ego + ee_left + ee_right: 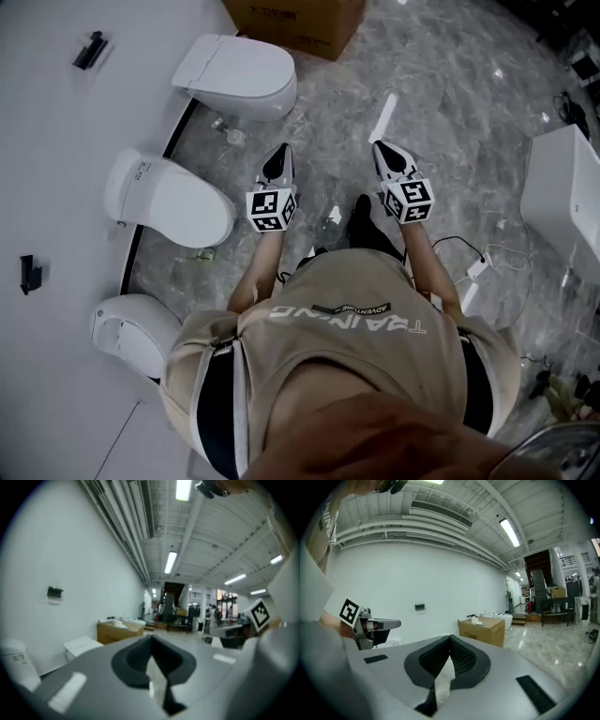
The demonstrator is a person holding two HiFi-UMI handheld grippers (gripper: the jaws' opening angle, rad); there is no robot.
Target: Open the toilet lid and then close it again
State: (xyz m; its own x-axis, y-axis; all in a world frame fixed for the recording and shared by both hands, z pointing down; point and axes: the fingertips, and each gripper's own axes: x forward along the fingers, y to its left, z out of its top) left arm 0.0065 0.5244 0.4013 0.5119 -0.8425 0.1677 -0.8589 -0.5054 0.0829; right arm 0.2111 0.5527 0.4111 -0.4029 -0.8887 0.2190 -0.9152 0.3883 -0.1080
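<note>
Judging from how things lie, the task is taken as not yet begun. Three toilets are seen along the wall (56, 112) at the person's left: a far toilet (239, 75), a middle toilet (169, 197) and a near toilet (131, 333). Every lid looks down, incl. the lid (183, 202) of the middle one. Which toilet is meant can't be told; the middle toilet sits nearest the grippers, approx. level w/ them.

The left gripper (281, 155) and right gripper (382, 150) are held side by side in front of the body, over bare floor (450, 84), well apart from all three toilets. Both are pointed fwd toward a cardboard box (295, 23), not at any lid. In each gripper view the jaws are seen closed, tips meeting, w/ nothing held between them.

Nothing done so far, as far as can be seen. Left to do: a toilet is to be approached, its lid raised, then lowered again.
</note>
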